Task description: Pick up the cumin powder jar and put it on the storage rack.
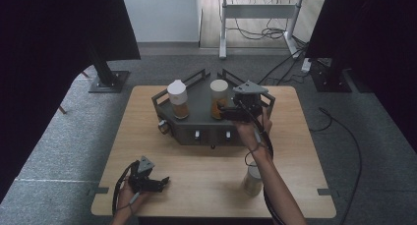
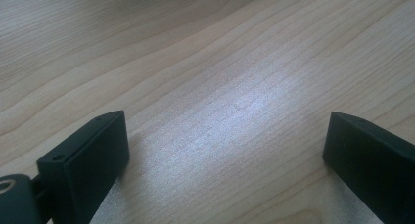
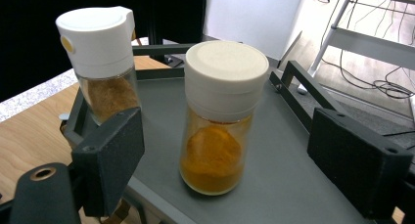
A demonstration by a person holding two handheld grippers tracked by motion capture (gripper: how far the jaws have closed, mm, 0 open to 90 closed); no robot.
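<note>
While the left hand-held gripper [image 1: 158, 181] rests open and empty on the desk [image 1: 206, 185], the right hand-held gripper [image 3: 225, 150] stands open, facing the orange spice jar [image 3: 219, 117] upright on the grey rack [image 3: 288, 155], apparently placed or not yet gripped.

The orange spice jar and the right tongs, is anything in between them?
No. In the right gripper view the orange spice jar stands on the grey tray between the open right tongs, with bare gaps on both sides.
</note>
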